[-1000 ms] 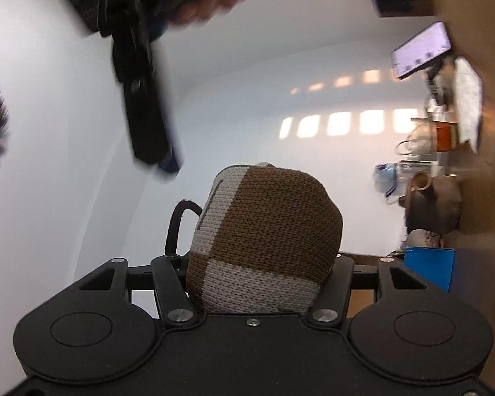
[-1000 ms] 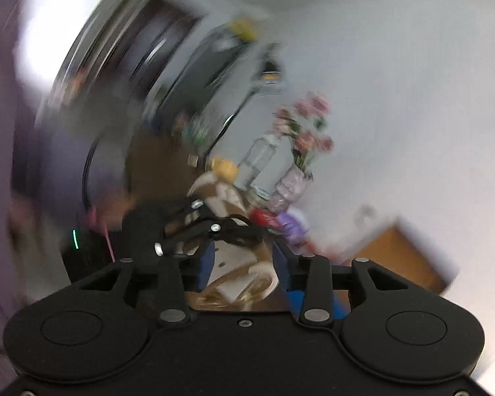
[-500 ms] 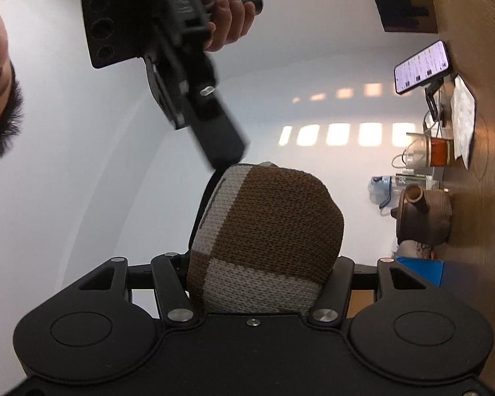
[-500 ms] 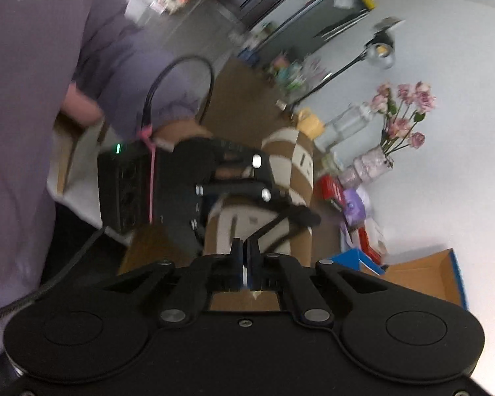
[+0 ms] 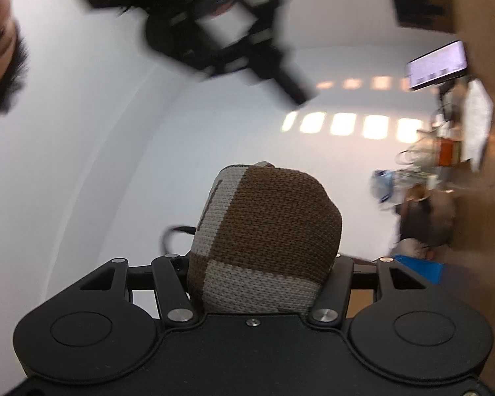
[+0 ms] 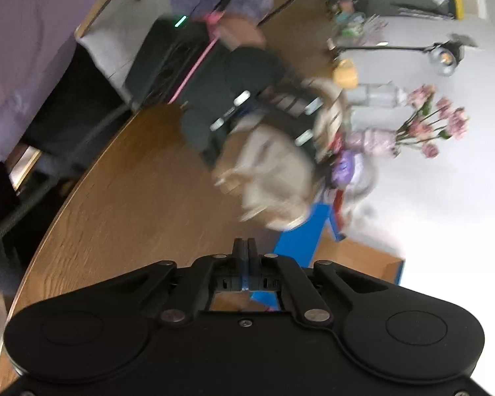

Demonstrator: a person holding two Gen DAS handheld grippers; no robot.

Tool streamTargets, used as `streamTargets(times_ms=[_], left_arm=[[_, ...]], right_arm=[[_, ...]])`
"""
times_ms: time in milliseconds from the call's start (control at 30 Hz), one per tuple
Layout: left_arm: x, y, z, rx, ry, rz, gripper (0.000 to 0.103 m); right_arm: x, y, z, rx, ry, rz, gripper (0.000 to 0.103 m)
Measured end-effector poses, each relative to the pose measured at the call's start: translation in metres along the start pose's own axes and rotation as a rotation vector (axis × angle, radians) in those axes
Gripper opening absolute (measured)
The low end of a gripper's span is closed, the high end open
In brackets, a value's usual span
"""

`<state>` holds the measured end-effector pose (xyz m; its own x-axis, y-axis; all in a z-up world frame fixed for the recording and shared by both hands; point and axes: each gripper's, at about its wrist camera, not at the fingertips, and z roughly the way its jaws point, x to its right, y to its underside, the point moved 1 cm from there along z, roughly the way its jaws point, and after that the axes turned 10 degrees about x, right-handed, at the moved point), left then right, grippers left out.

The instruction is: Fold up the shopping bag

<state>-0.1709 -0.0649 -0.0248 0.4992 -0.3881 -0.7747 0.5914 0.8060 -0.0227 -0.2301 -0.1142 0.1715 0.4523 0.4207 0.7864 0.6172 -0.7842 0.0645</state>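
Stretching below me is the wooden desk [image 6: 122,198], with a blue box [image 6: 300,241] near its far edge. Above it, my left claw [image 5: 260,283] pinches the bundled brown-and-cream knitted shopping bag [image 5: 267,231], held clear of the desk. My right claw [image 6: 246,247] is pressed together on nothing.

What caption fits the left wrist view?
Left hand-held gripper clamps the bundled brown-and-cream knitted bag; right hand-held gripper blurs overhead.

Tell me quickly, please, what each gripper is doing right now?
Left gripper: closed on the folded knitted bag.
Right gripper: shut, holding nothing.
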Motion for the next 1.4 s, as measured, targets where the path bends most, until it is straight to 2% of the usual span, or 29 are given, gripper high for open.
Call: streamTargets(times_ms=[33,100,167,200,233,267,300,333,367,400,467,567,667,767,867,933,1000,1033,1067,1200,1233,1267,1333,1400], left_arm=[[-0.001,0.002,-0.001,0.003,-0.001,0.006,0.055],[0.000,0.004,-0.004,0.022,0.005,0.023,0.055],[0.008,0.005,-0.011,0.081,0.025,0.080,0.055],[0.011,0.005,-0.014,0.109,0.029,0.104,0.055],[0.013,0.005,-0.016,0.135,0.030,0.123,0.055],[0.015,0.004,-0.018,0.157,0.026,0.130,0.055],[0.016,0.002,-0.020,0.174,0.020,0.129,0.055],[0.016,0.000,-0.021,0.177,0.011,0.109,0.055],[0.014,-0.003,-0.022,0.170,-0.002,0.084,0.055],[0.013,-0.005,-0.021,0.140,-0.006,0.050,0.055],[0.007,-0.003,-0.013,0.001,0.013,-0.052,0.055],[-0.019,0.018,0.004,-0.211,-0.029,-0.225,0.056],[-0.052,0.045,0.023,-0.413,-0.073,-0.406,0.056],[-0.062,0.055,0.027,-0.456,-0.065,-0.450,0.055],[-0.056,0.048,0.021,-0.417,-0.028,-0.382,0.055],[-0.046,0.038,0.012,-0.370,0.018,-0.317,0.056],[-0.046,0.032,0.002,-0.342,0.020,-0.296,0.055],[-0.045,0.030,-0.001,-0.328,0.024,-0.284,0.055],[-0.044,0.028,-0.002,-0.319,0.026,-0.275,0.055],[-0.031,0.017,-0.018,-0.193,0.054,-0.178,0.055],[-0.028,0.016,-0.020,-0.172,0.061,-0.163,0.055],[-0.021,0.013,-0.026,-0.118,0.084,-0.124,0.055],[-0.010,0.003,-0.036,-0.027,0.127,-0.073,0.056],[-0.003,-0.003,-0.039,0.026,0.154,-0.043,0.057]], right_arm=[[-0.001,0.002,-0.001,0.010,0.016,0.006,0.000],[0.006,0.003,-0.012,0.088,0.095,0.057,0.000],[0.019,0.005,-0.025,0.164,0.194,0.121,0.001],[0.027,0.008,-0.033,0.205,0.230,0.174,0.005],[0.037,0.012,-0.037,0.245,0.230,0.256,0.018],[0.046,0.017,-0.039,0.279,0.214,0.339,0.036],[0.057,0.026,-0.039,0.329,0.184,0.458,0.042],[0.068,0.040,-0.038,0.396,0.146,0.621,0.044],[0.073,0.049,-0.034,0.437,0.130,0.724,0.044],[0.075,0.062,-0.026,0.469,0.123,0.840,0.044],[0.071,0.093,0.002,0.488,0.143,1.076,0.044],[0.039,0.122,0.055,0.361,0.218,1.246,0.044],[0.007,0.124,0.100,0.333,0.099,1.297,0.044],[-0.009,0.103,0.130,0.342,0.015,1.215,0.044],[-0.011,0.081,0.161,0.379,-0.072,1.129,0.042],[-0.015,0.070,0.180,0.362,-0.121,1.095,0.042],[-0.015,0.072,0.190,0.375,-0.139,1.131,0.039],[-0.011,0.079,0.197,0.394,-0.164,1.200,0.027],[-0.009,0.086,0.203,0.403,-0.184,1.260,0.001],[-0.006,0.115,0.203,0.452,-0.175,1.438,0.002],[-0.002,0.129,0.193,0.512,-0.154,1.508,0.002],[0.004,0.141,0.184,0.586,-0.141,1.565,0.002],[0.016,0.164,0.160,0.778,-0.129,1.663,0.002],[0.026,0.173,0.137,0.923,-0.158,1.678,0.002]])
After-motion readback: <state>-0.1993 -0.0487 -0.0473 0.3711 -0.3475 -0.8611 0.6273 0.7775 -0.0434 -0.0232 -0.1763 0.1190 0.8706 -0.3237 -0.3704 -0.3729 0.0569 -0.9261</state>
